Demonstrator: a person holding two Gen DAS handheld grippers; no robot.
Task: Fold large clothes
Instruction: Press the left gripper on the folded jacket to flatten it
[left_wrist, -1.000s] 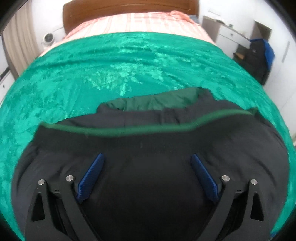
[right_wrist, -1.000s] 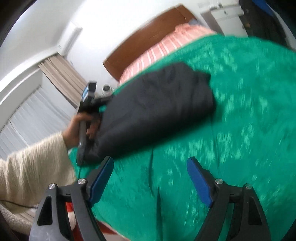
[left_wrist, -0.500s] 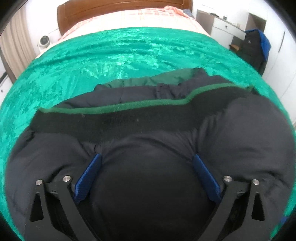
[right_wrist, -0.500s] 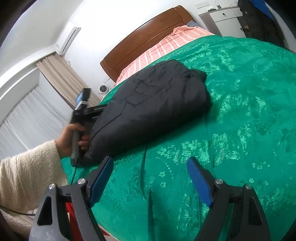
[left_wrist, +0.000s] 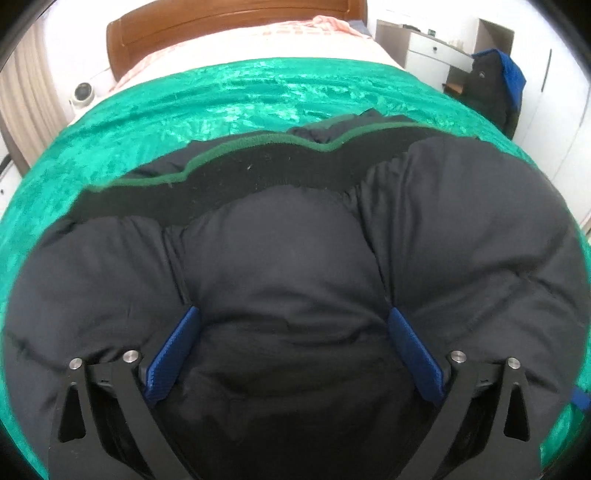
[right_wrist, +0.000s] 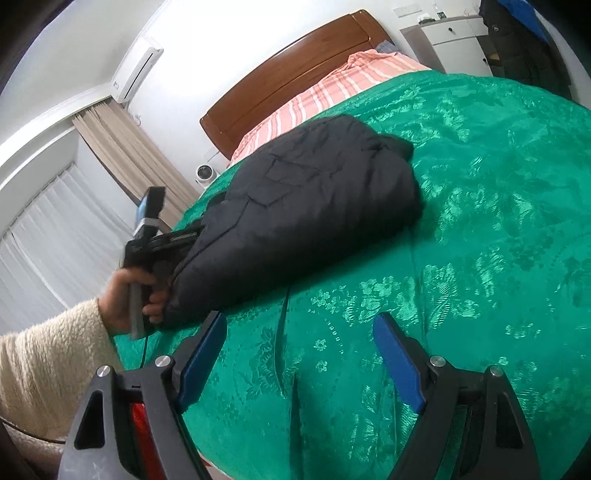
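A dark puffy jacket (left_wrist: 295, 240) with a green-edged hem lies bunched on the green bedspread (left_wrist: 184, 110). My left gripper (left_wrist: 291, 314) is pushed into its near end, jaws wide, and a thick bulge of fabric swells between the blue pads (left_wrist: 173, 350). In the right wrist view the jacket (right_wrist: 306, 210) is a folded bundle at the left of the bed. A hand (right_wrist: 125, 295) in a cream fleece sleeve holds the left tool against its near end, where the fingers are buried in fabric. My right gripper (right_wrist: 299, 321) hovers open over bare bedspread (right_wrist: 480, 221), apart from the jacket.
A wooden headboard (right_wrist: 295, 85) and a striped pink sheet (right_wrist: 332, 92) lie beyond the bedspread. A white dresser (right_wrist: 454, 40) with dark clothes hanging beside it stands at the far right. Curtains (right_wrist: 129, 158) and a small white fan (right_wrist: 204, 172) are at the left.
The left gripper has pushed forward into the jacket, which now bunches up higher and fills more of its view. The right gripper has stayed in place, open.
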